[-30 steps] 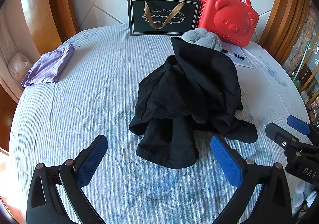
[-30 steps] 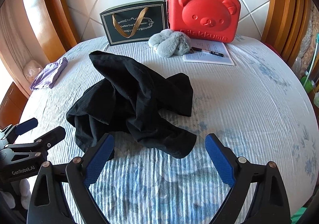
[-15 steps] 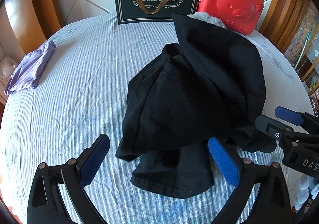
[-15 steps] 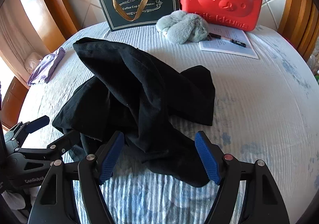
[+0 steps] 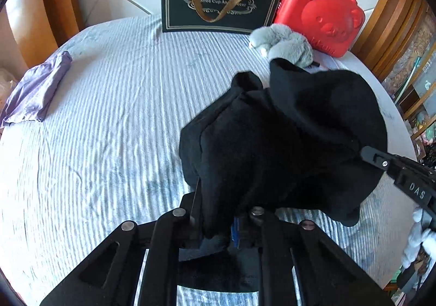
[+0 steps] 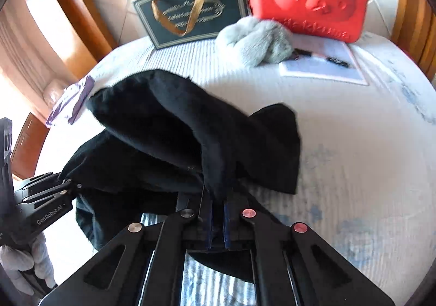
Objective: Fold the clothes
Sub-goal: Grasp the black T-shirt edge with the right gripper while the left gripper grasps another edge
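Observation:
A crumpled black garment [image 5: 286, 137] lies bunched on the striped bed cover [image 5: 109, 129]. My left gripper [image 5: 218, 227] is shut on the garment's near edge, and the cloth hides the fingertips. My right gripper [image 6: 216, 213] is shut on another fold of the same black garment [image 6: 190, 137], with the cloth pinched between the blue pads. The right gripper shows at the right edge of the left wrist view [image 5: 395, 172]. The left gripper shows at the left edge of the right wrist view [image 6: 46, 197].
A black gift bag [image 5: 218, 0] and a red bear-face case [image 5: 321, 9] stand at the back against the wall. A grey plush toy [image 5: 286, 44] and a paper with a pen [image 6: 321, 63] lie in front of them. A folded purple cloth [image 5: 35, 90] lies far left.
Both grippers moved forward onto the black garment and shut on it; they were open and empty before. The garment is bunched up higher and drawn toward the grippers.

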`<act>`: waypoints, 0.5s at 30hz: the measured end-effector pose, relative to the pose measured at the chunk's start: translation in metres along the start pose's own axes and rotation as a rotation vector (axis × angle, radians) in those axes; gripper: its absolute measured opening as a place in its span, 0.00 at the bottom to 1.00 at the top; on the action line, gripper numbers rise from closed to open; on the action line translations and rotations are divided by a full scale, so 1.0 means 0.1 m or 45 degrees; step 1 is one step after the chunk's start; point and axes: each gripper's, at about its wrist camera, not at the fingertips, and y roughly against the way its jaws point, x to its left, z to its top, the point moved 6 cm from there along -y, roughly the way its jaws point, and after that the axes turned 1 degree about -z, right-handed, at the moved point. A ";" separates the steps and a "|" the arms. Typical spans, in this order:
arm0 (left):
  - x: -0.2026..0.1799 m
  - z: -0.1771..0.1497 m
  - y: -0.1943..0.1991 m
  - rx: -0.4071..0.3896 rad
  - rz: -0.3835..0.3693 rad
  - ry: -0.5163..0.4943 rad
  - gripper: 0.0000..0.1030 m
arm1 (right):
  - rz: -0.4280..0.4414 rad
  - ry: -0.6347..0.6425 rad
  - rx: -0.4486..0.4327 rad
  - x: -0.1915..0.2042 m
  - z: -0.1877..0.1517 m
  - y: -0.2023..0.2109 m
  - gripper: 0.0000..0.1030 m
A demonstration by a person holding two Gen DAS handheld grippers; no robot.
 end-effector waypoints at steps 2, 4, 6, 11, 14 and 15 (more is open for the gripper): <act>0.11 -0.02 0.15 -0.020 0.005 0.024 0.12 | -0.070 -0.048 -0.059 -0.25 0.02 0.26 0.03; 0.21 -0.09 0.26 -0.023 0.001 0.051 0.13 | -0.127 -0.102 -0.098 -0.50 0.00 0.50 0.03; 0.30 -0.19 0.32 -0.011 -0.024 0.088 0.16 | -0.176 -0.150 -0.097 -0.72 -0.12 0.62 0.03; 0.39 -0.44 0.40 0.056 -0.010 0.107 0.40 | -0.198 -0.236 0.020 -0.98 -0.50 0.61 0.05; 0.38 -0.48 0.48 0.052 0.023 0.080 0.42 | -0.170 -0.254 0.075 -1.00 -0.69 0.59 0.15; 0.36 -0.46 0.48 0.044 0.021 0.076 0.46 | -0.160 -0.258 0.090 -1.00 -0.74 0.59 0.19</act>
